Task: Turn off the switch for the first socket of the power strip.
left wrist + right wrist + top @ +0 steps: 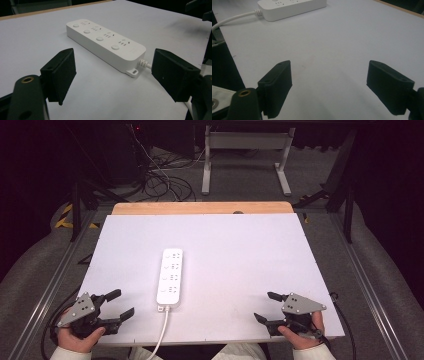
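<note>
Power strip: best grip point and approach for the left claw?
Judgement only: grip the power strip across its narrow width, mid-body, descending from above. It lies flat, long axis running away from the person, cord exiting the near end. The left claw, open, sits beside that end; its jaws look wide enough to span the body.

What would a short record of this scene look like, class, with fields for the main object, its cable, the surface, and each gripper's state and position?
main object: white power strip with four socket groups, each beside a round button, lying flat near the table's middle
cable: white cord leaves the strip's near end and runs off the near edge
surface: white tabletop with a wooden strip along the far edge
left gripper: open, holding nothing, at the near left corner
right gripper: open, holding nothing, at the near right corner
contact: neither gripper touches the strip
</note>
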`<action>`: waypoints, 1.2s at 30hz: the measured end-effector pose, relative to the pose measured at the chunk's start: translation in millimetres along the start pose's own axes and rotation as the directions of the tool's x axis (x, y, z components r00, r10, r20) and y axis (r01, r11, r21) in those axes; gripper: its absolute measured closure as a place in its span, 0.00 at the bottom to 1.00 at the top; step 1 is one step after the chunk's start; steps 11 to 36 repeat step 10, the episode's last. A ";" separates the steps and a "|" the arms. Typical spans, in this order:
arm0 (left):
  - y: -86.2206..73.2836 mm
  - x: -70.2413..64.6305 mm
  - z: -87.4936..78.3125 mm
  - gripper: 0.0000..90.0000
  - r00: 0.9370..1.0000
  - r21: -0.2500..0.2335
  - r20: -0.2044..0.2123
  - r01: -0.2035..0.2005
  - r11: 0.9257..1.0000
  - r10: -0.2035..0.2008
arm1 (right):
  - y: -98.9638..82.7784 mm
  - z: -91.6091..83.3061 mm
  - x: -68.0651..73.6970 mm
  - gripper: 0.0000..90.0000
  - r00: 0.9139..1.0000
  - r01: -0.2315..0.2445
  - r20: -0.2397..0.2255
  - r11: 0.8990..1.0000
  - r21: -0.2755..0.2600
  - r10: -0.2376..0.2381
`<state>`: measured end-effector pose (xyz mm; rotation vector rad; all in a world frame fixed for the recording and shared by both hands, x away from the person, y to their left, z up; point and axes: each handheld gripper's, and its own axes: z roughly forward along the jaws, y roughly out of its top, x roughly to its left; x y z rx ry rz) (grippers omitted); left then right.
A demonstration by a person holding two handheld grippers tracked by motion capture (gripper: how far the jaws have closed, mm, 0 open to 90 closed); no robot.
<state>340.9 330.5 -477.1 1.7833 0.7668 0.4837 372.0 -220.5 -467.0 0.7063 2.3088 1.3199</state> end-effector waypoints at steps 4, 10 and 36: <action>2.1 -1.3 -0.8 0.21 0.999 0.004 -0.001 -0.032 0.999 0.032 | 0.0 -0.2 0.0 0.23 1.000 0.001 0.001 1.000 0.000 -0.001; 3.9 -3.8 -0.3 0.21 0.998 0.001 -0.009 -0.058 0.998 0.058 | -0.2 -0.3 -0.5 0.23 1.000 0.004 0.003 1.000 0.000 -0.004; 3.9 -3.8 -0.3 0.21 0.998 0.001 -0.009 -0.058 0.998 0.058 | -0.2 -0.3 -0.5 0.23 1.000 0.004 0.003 1.000 0.000 -0.004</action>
